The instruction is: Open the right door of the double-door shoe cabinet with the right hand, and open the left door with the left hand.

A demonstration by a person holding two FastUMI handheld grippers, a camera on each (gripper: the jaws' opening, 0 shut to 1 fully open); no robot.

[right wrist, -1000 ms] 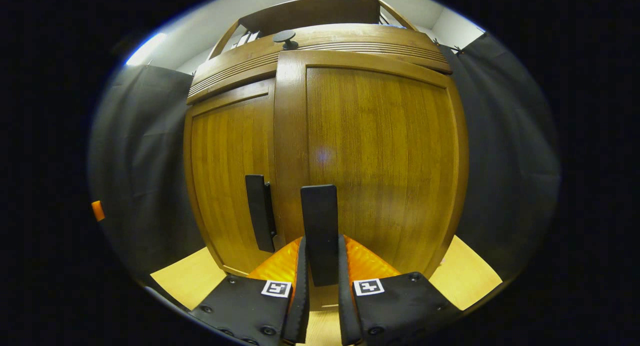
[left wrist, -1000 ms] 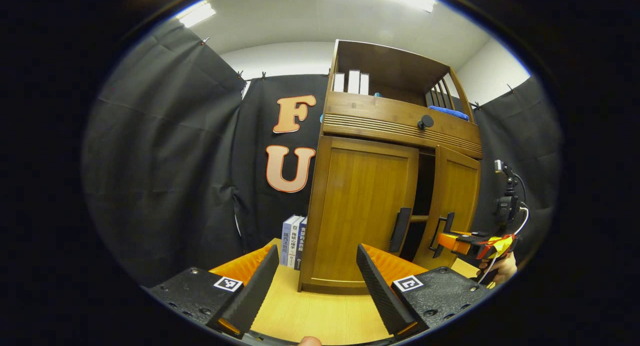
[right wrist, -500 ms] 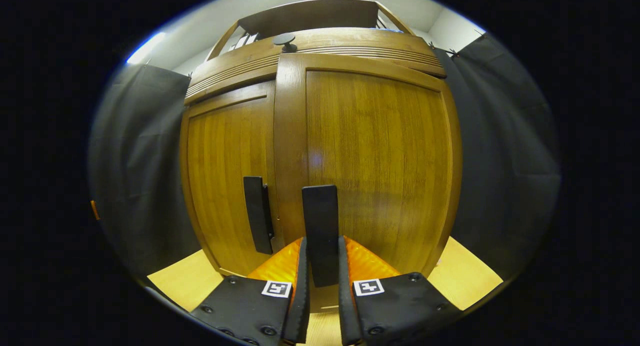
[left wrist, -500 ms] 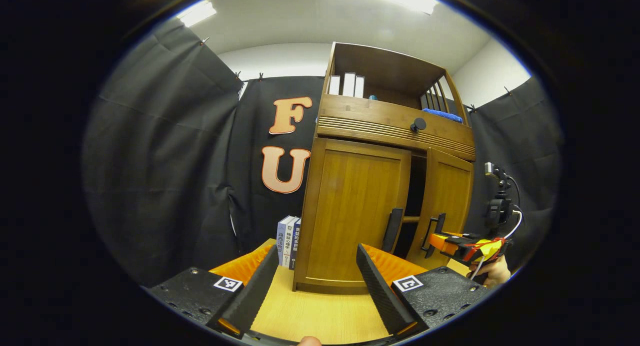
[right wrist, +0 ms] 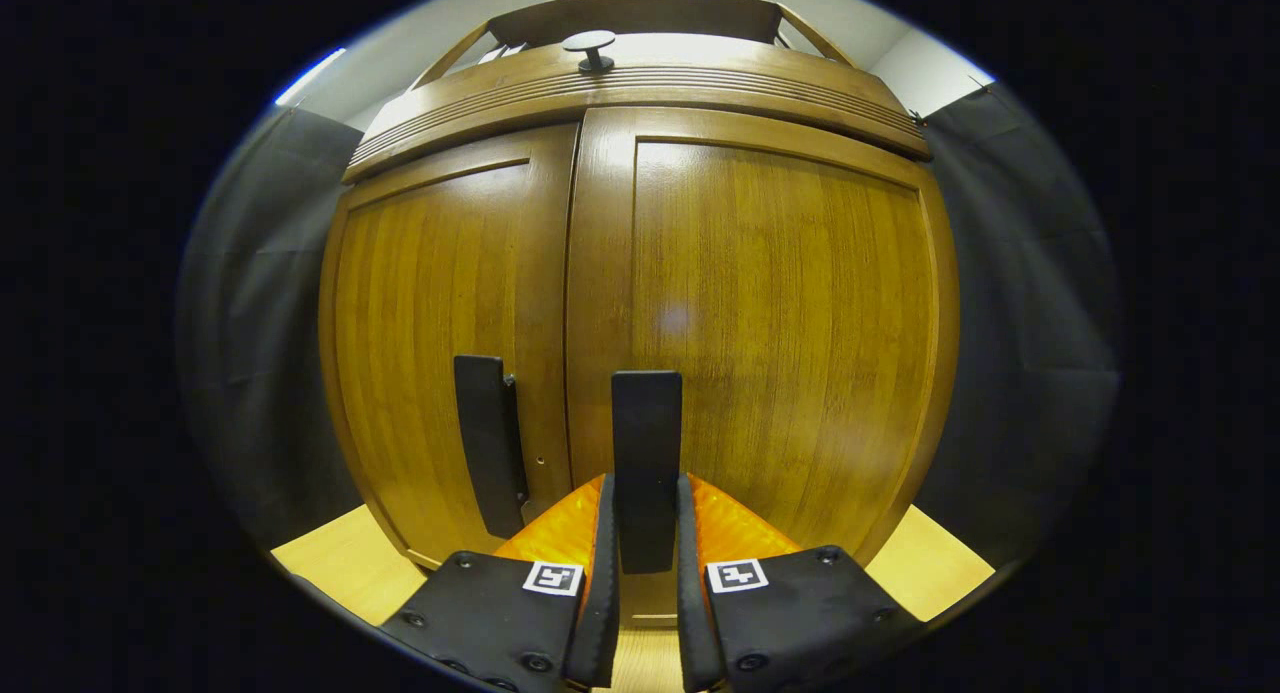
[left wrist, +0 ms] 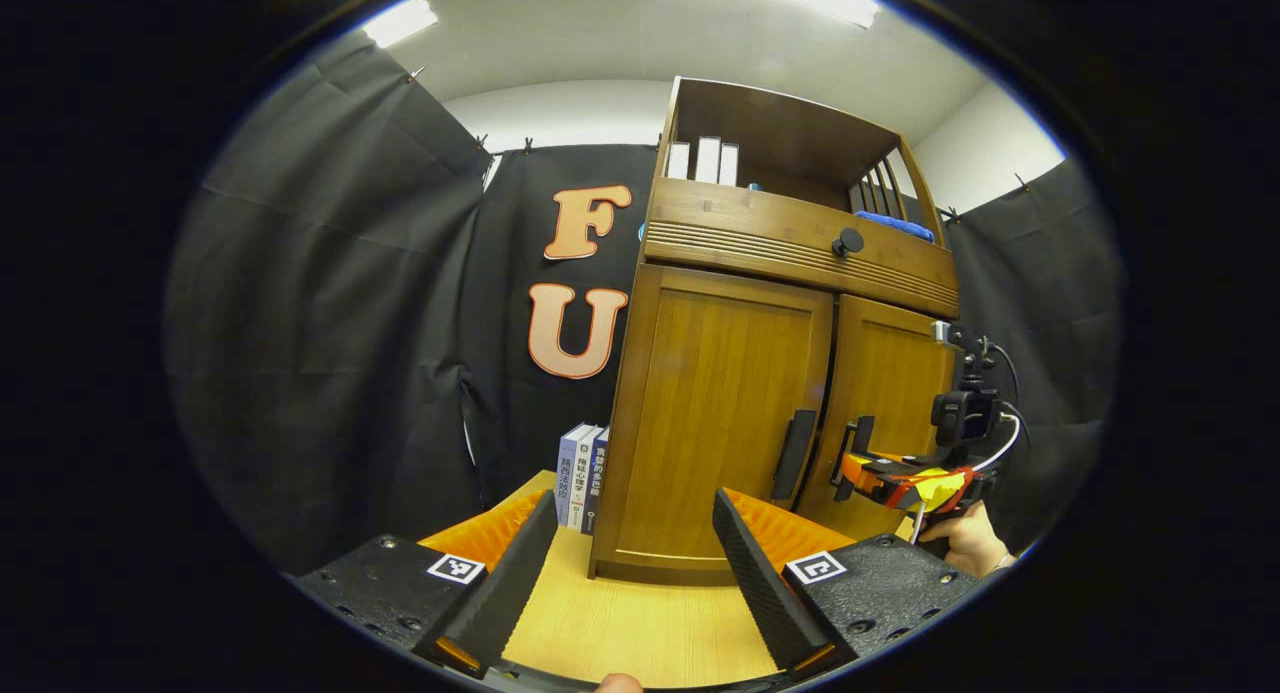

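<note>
Cabinet (right wrist: pixel 780 303): varnished wood, slight gloss. Door handles (right wrist: pixel 646 468) matt black. Tabletop (left wrist: pixel 640 628) pale wood, matt. Wall cloth (left wrist: pixel 330 353) matt.

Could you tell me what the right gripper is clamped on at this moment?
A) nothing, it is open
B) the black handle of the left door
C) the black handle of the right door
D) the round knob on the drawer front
C: in the right gripper view, both fingers of the right gripper press on the right door's handle, while the left door's handle stands free beside it.
</note>
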